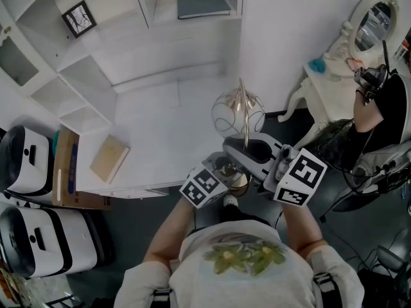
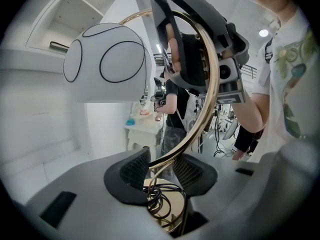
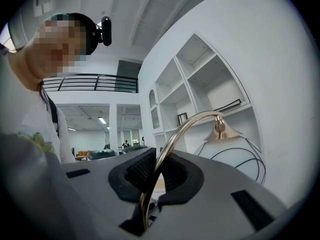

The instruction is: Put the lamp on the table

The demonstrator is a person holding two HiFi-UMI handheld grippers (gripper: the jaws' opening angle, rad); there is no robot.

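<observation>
Item: lamp [image 1: 237, 113], upright; left gripper [image 2: 159, 166] and right gripper [image 3: 154, 173] are both clamping its arched gold stem. Its base is hanging just off the table [image 1: 154, 140], whose near right corner is lying ahead-left.

Lamp arm [image 3: 172, 134] glossy gold metal; shade [image 2: 107, 66] matt white; claw pads [image 2: 134, 169] ribbed black.

A framed picture [image 1: 79, 18] and a dark book [image 1: 203, 4] sit on white shelves [image 1: 96, 76]; an ornate mirror [image 1: 376, 11] stands opposite.
</observation>
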